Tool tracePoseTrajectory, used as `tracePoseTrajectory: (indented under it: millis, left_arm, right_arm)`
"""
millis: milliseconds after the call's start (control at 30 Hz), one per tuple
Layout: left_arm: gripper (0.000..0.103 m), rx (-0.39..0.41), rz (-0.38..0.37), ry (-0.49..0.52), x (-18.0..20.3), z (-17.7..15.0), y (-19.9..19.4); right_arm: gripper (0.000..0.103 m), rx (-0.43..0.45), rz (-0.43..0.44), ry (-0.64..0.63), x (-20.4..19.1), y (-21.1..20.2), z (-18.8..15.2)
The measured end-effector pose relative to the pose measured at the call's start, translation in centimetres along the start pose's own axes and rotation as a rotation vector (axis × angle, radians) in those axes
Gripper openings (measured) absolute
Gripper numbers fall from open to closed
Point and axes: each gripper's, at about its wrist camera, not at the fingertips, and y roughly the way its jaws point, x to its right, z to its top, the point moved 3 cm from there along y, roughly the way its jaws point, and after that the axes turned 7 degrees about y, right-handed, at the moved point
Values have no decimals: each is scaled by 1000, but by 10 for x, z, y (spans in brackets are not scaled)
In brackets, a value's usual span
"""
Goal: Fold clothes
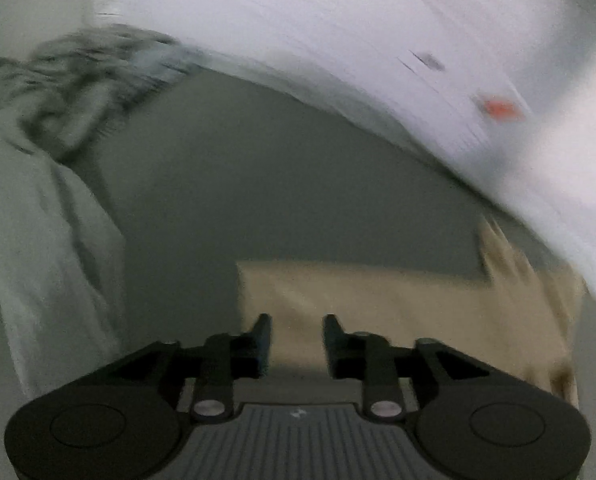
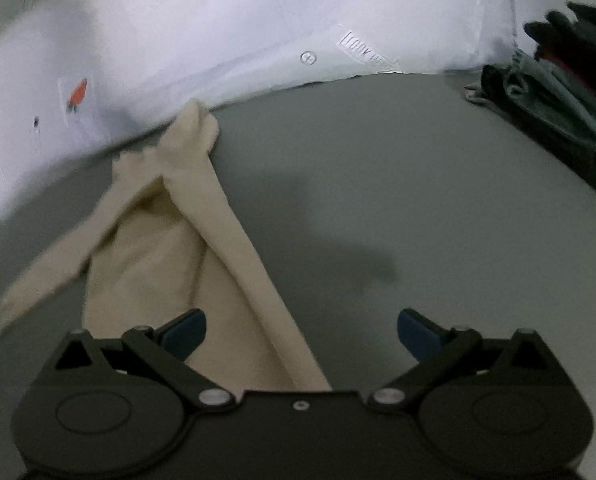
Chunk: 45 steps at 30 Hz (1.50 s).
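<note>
In the left wrist view, which is smeared with blur, the left gripper (image 1: 297,326) sits at the bottom centre of the frame with its jaws parted by a modest gap and nothing between them; behind the gap lies the cream garment (image 1: 398,312), spread flat across the lower right of the frame on the grey table (image 1: 278,168). Down the left edge of that frame hangs or lies a pale whitish cloth (image 1: 54,248), and above it, in the upper left, is a darker mottled heap (image 1: 70,76) that may be more clothing, though the blur makes it hard to tell. A white wall (image 1: 338,20) arcs across the top with a small orange mark (image 1: 498,108) at the right. In the right wrist view the right gripper (image 2: 301,334) fills the bottom of the frame with its jaws spread wide, the blue-padded fingertips (image 2: 184,332) well apart and gripping nothing; the left-hand pad sits over the edge of the cream garment (image 2: 170,248), which lies rumpled in the left half of the frame, one long fold running diagonally from the upper centre-left down to the gripper body and a narrower strip trailing toward the lower left. The right half of the grey table (image 2: 438,200) is bare, and in the upper right corner rests a pile of dark clothes (image 2: 558,92), apart from the cream piece
</note>
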Motion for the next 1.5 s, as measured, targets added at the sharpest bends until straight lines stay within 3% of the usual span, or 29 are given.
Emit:
tracePoseTrajectory:
  millis: [33,167,233,333,433,600,700,767,800,933,1133,1367,1500]
  left_arm:
    - [57,-22,-17,36,13,-11,0]
    - [59,-135,-102,155,71,-67,-2]
    - [65,-184,-151,232,100,-93,-6]
    - [77,-181,-175,336,129,-121,-19]
    - [83,-181,-201,341,144,-139,-29]
    - [85,-202,-155,334,154,-169,-27]
    - [89,-186,-88,378,161,-184,-27]
    - [95,-174,-52,383,164,-189,-27]
    - [97,-173,-39,368,163,-189,-26]
    - [103,-176,-17,346,159,-191,-23]
    - [103,-173,-14,344,161,-197,-22]
    - [103,-180,-17,350,160,-199,-20]
    - [103,-189,-23,359,160,-199,-22]
  right_arm:
    - [102,-10,4,-1,3,1,-1]
    - [98,-43,7,-39,9,1,-10]
    - [90,-59,0,-71,12,-2,-16]
    - [82,-78,5,-114,17,-4,-23]
    - [69,-91,1,-134,26,-6,-29]
    - [37,-142,71,-153,40,-5,-41]
    - [30,-137,88,-201,42,-7,-46]
    - [19,-140,114,-217,42,-8,-45]
    - [7,-143,132,-219,42,-9,-45]
    - [4,-117,198,-219,39,-19,-42]
    - [4,-135,389,-106,30,-36,-34]
    - [4,-224,591,76,6,-29,-39]
    - [4,-283,646,154,-7,-17,-50]
